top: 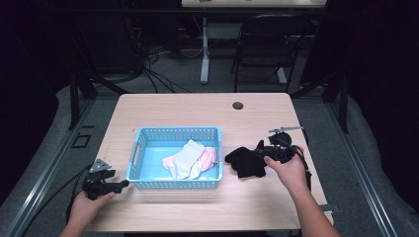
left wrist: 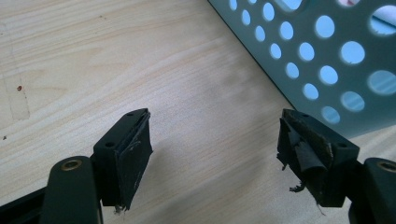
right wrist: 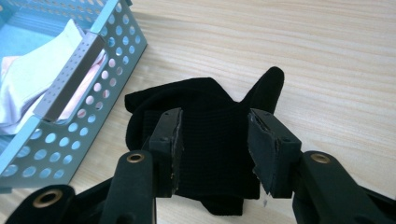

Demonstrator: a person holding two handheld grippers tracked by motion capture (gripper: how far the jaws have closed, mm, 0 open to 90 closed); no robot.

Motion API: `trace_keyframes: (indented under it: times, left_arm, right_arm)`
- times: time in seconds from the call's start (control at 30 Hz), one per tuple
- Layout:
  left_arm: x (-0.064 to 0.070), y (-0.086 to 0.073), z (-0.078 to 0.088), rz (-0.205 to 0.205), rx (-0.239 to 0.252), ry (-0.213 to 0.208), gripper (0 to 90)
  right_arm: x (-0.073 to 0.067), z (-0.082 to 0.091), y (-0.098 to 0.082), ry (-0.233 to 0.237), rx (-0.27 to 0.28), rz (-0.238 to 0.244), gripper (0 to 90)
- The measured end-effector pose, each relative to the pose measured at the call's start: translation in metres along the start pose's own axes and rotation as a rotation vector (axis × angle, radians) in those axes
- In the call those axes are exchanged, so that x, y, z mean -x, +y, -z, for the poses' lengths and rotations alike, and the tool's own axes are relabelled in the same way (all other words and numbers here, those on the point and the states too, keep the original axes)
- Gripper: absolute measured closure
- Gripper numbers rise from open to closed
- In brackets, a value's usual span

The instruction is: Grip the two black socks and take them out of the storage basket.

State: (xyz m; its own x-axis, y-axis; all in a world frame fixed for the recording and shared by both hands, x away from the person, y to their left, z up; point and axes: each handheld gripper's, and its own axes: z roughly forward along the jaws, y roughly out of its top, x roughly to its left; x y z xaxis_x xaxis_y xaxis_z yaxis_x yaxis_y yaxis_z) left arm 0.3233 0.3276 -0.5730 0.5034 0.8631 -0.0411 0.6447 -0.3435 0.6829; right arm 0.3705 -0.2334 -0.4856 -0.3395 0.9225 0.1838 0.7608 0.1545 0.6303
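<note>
Dark room all around, with a folding chair [top: 269, 39] and cables on the grey floor behind a pale wood desk [top: 197, 106]. On the desk sits a light blue basket [top: 174, 184] with round holes in its walls. Inside it lie a white sock [top: 187, 158] and a pink sock [top: 209, 156], the white one on top of the pink one. Just to the right of the basket, on the bare wood, lies a black sock [top: 245, 161], soft, knitted and bunched up. The right claw [right wrist: 214, 149] is held low over the black sock, with its jaws partly open and a jaw on each side of the cloth; it is not squeezing it. The left claw [left wrist: 215, 154] is near the front left corner of the basket, jaws wide open, with nothing but bare wood between them. Its pads [left wrist: 135, 158] look worn and torn.
</note>
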Motion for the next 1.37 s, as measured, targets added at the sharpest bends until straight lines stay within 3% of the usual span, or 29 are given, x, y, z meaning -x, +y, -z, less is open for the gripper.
trace_keyframes:
  times: [0.63, 0.93, 1.1, 1.2, 1.37]
  left_arm:
    - [0.001, 0.0, 0.0, 0.004, 0.004, 0.0, 25.8]
    - [0.001, 0.0, 0.0, 0.005, 0.0, -0.001, 25.8]
    - [0.001, 0.0, 0.0, -0.005, -0.003, 0.0, 25.8]
    - [0.001, 0.0, 0.0, -0.002, 0.0, -0.001, 25.8]
    - [0.0, 0.001, 0.0, -0.003, 0.003, -0.004, 25.8]
  right_arm:
    - [-0.025, 0.007, -0.012, 0.012, 0.02, 0.083, 56.9]
    - [-0.039, -0.01, -0.036, -0.005, 0.006, 0.124, 57.3]
    - [-0.046, -0.02, -0.05, 0.025, 0.017, 0.129, 57.2]
    - [-0.049, -0.024, -0.057, -0.003, 0.027, 0.14, 57.2]
    - [-0.042, -0.022, -0.066, -0.058, 0.093, 0.124, 52.7]
